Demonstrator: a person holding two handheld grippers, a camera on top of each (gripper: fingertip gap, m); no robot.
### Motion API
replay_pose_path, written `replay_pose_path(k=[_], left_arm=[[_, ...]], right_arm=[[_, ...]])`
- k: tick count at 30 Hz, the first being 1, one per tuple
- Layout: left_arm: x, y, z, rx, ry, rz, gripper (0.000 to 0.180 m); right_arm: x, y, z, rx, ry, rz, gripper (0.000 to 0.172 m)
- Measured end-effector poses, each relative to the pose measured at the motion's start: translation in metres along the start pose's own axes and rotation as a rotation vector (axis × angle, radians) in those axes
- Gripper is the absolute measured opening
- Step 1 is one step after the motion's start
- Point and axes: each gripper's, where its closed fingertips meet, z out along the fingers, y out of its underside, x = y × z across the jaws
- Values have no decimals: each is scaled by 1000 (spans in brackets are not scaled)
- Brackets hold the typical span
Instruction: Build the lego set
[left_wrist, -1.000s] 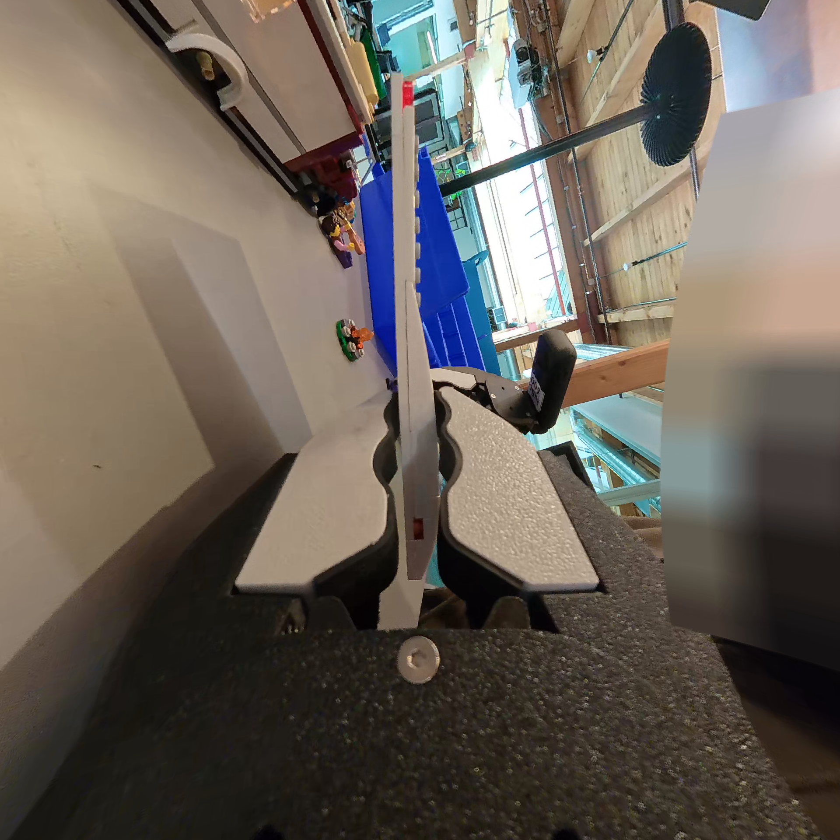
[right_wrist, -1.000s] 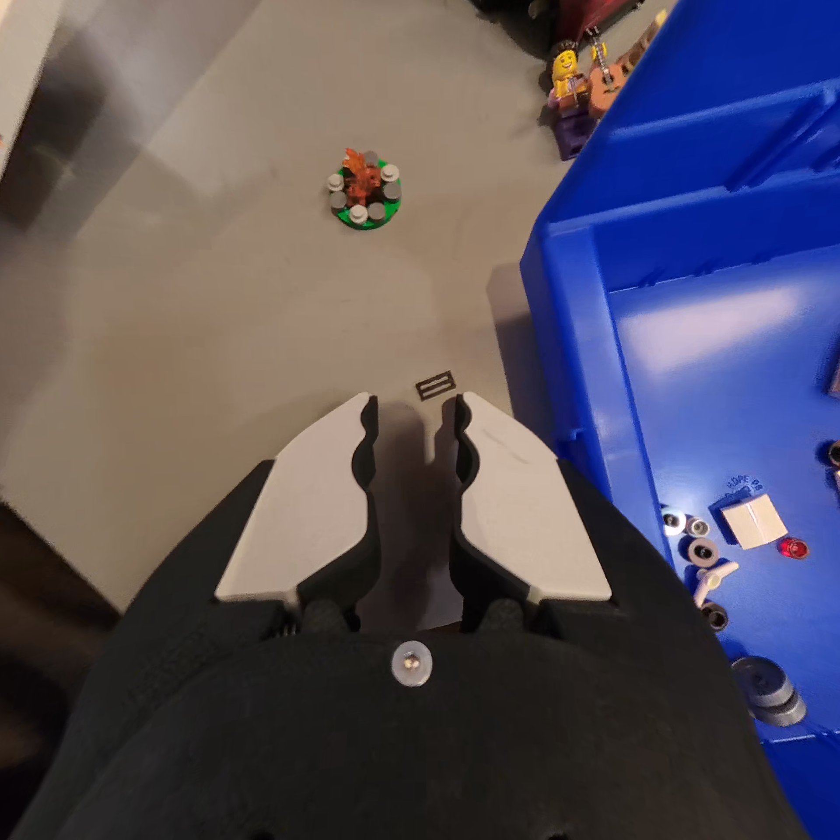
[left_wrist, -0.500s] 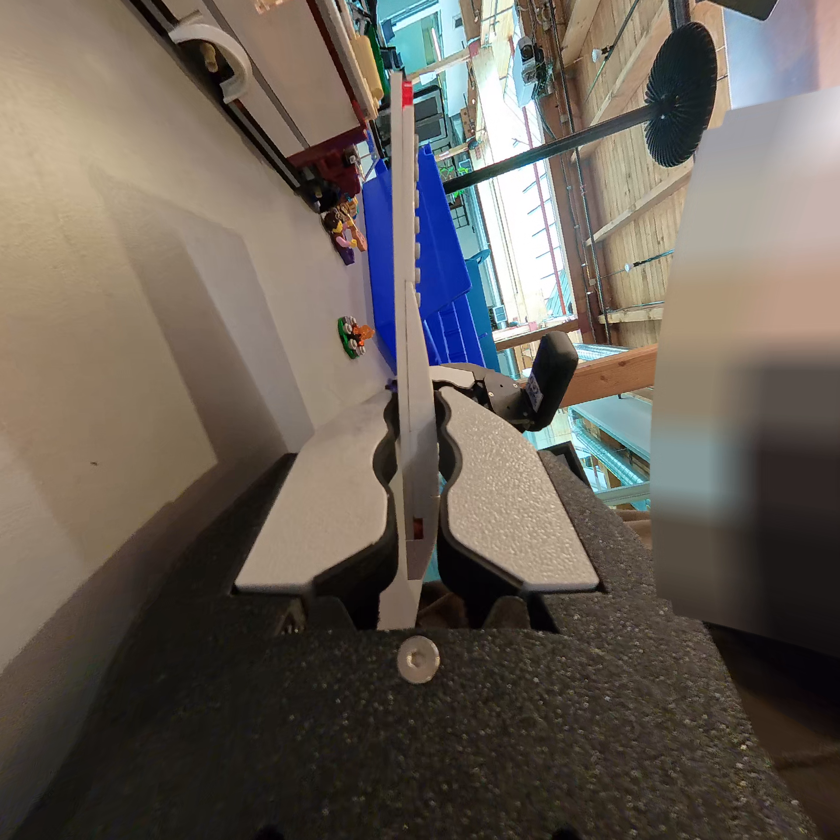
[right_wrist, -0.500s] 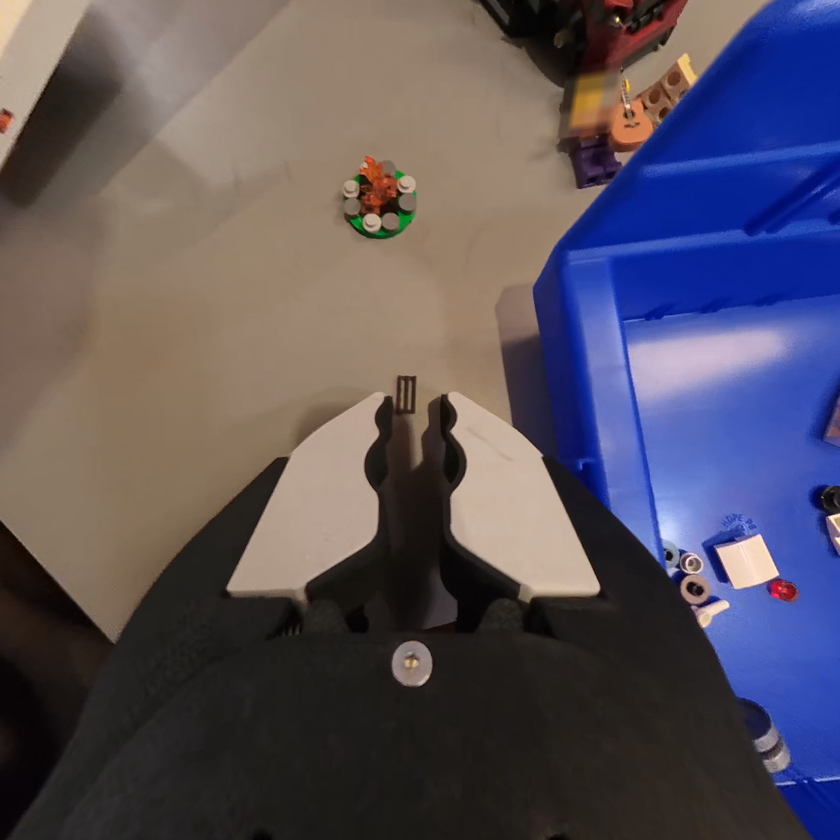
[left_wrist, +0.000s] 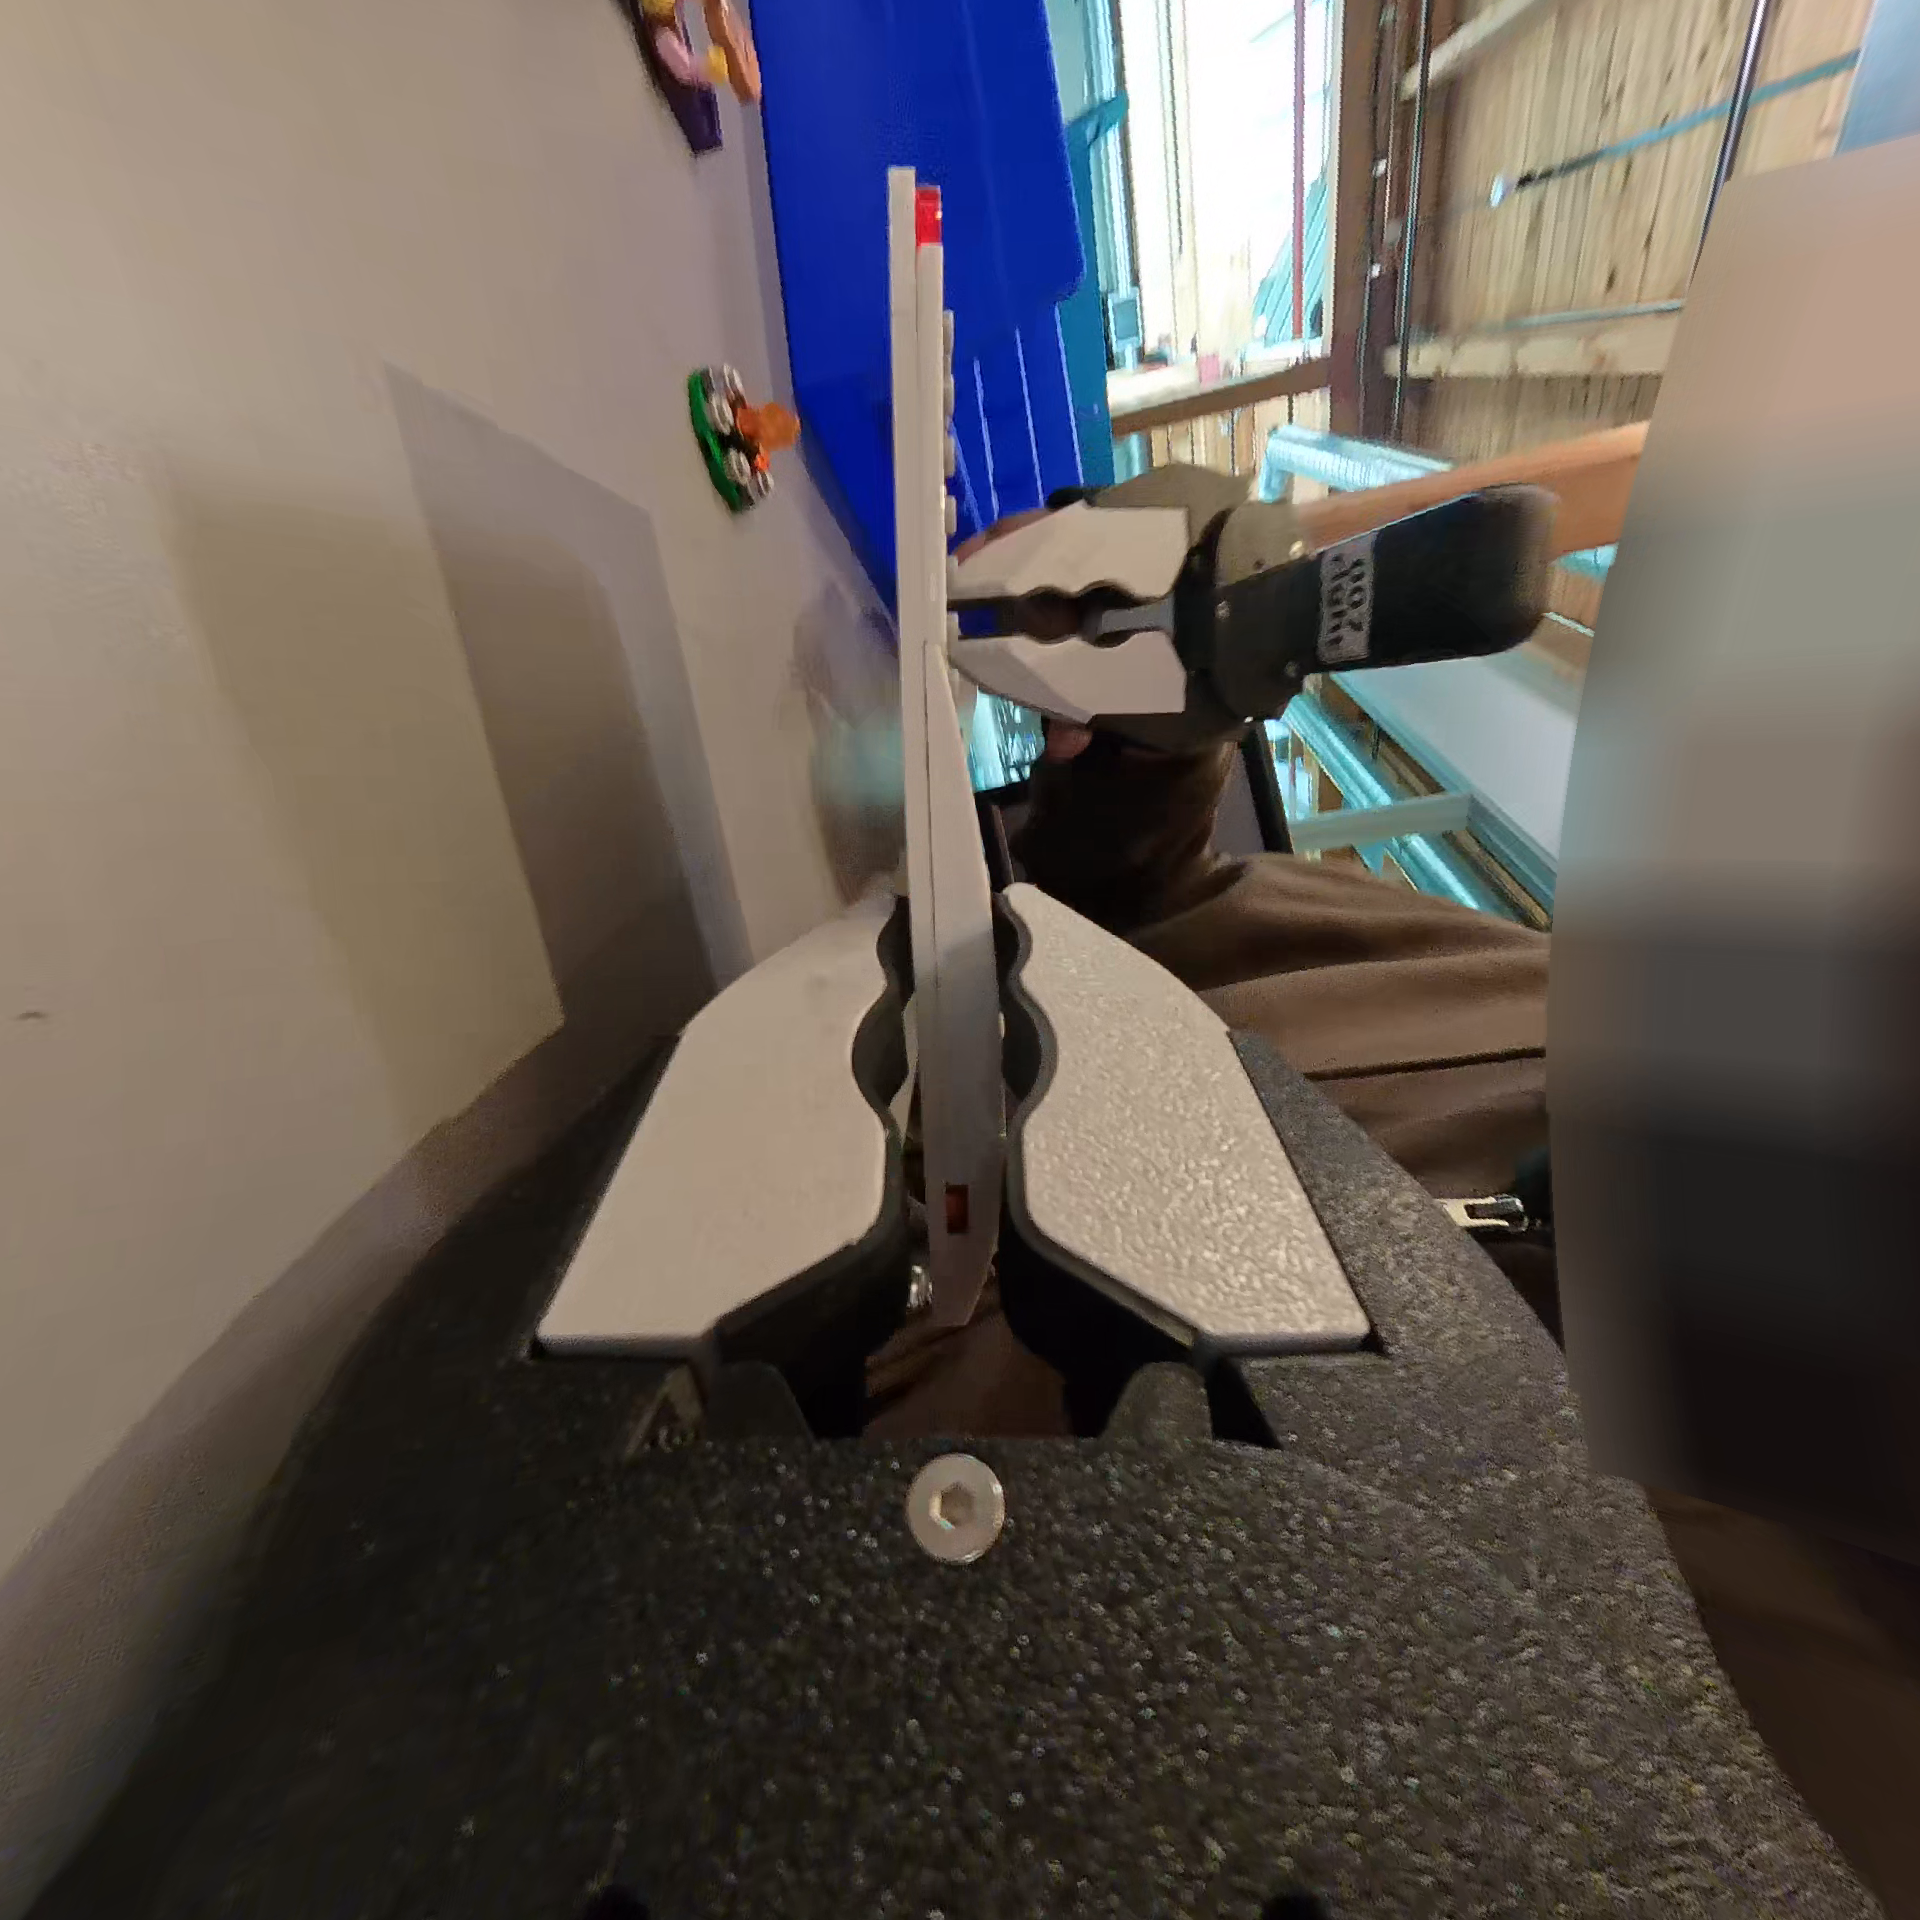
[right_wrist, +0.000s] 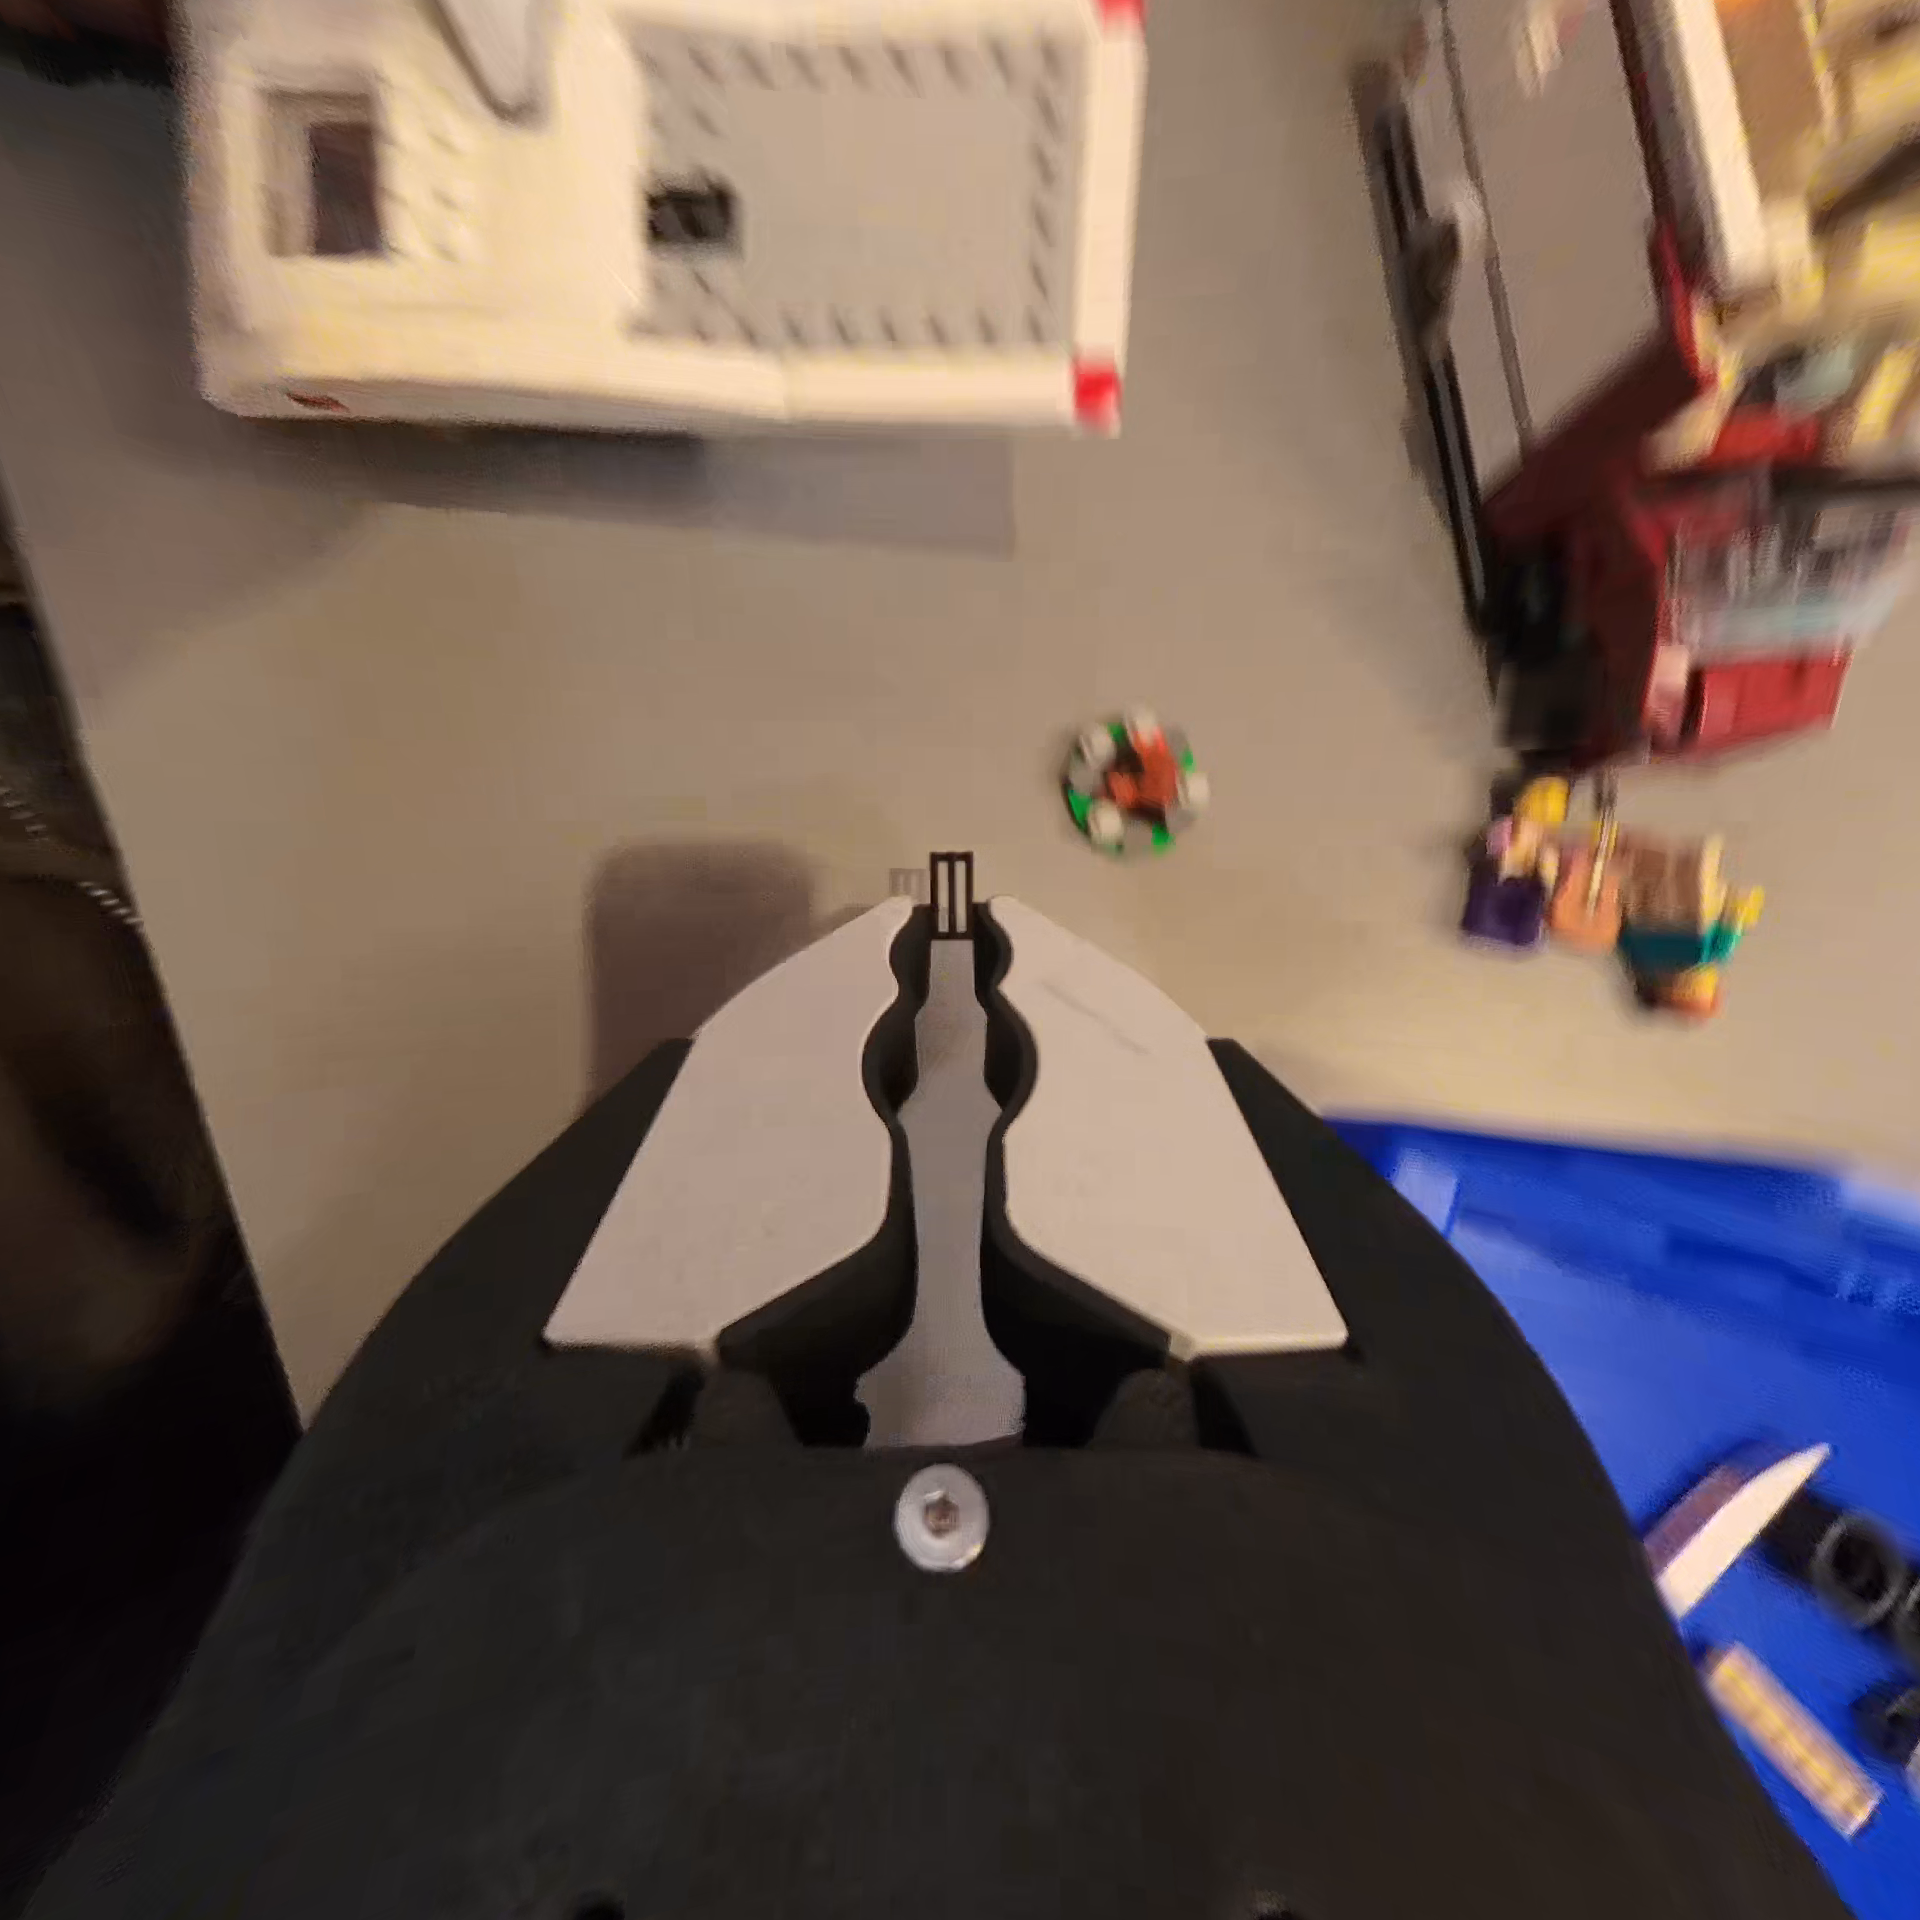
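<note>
Left tool (left_wrist: 951, 925) is clenched on a flat white-and-grey brick panel (left_wrist: 920, 582), held edge-on and upright above the tabletop (left_wrist: 260, 623). Right tool (right_wrist: 951, 902) pinches a tiny black grille piece (right_wrist: 951, 891), lifted clear of the tabletop, its tips just beside the panel's studded face. The piece isn't on the panel yet. Blue bin (right_wrist: 1662, 1278) of loose bits and a green round campfire build (right_wrist: 1130, 781) sit nearby.

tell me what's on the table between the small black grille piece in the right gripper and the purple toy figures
In the right wrist view, the round green campfire build sits between the black grille piece clamped in the right gripper and the toy figures; otherwise bare grey table.
</note>
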Motion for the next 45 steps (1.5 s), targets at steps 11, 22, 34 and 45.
replay_pose_path(k=[11,22,34,45], left_arm=[[12,24,8,-176,77,-54,14],[10,34,8,-178,93,-54,14],[9,40,14,-200,95,-53,14],[8,41,17,-203,92,-54,14]], right_arm=[[-55,-94,19,62,-282,-589,7],[-69,-91,32,-17,-433,-723,8],[-70,-77,31,-78,-494,-771,8],[-72,-76,34,-71,-502,-794,8]])
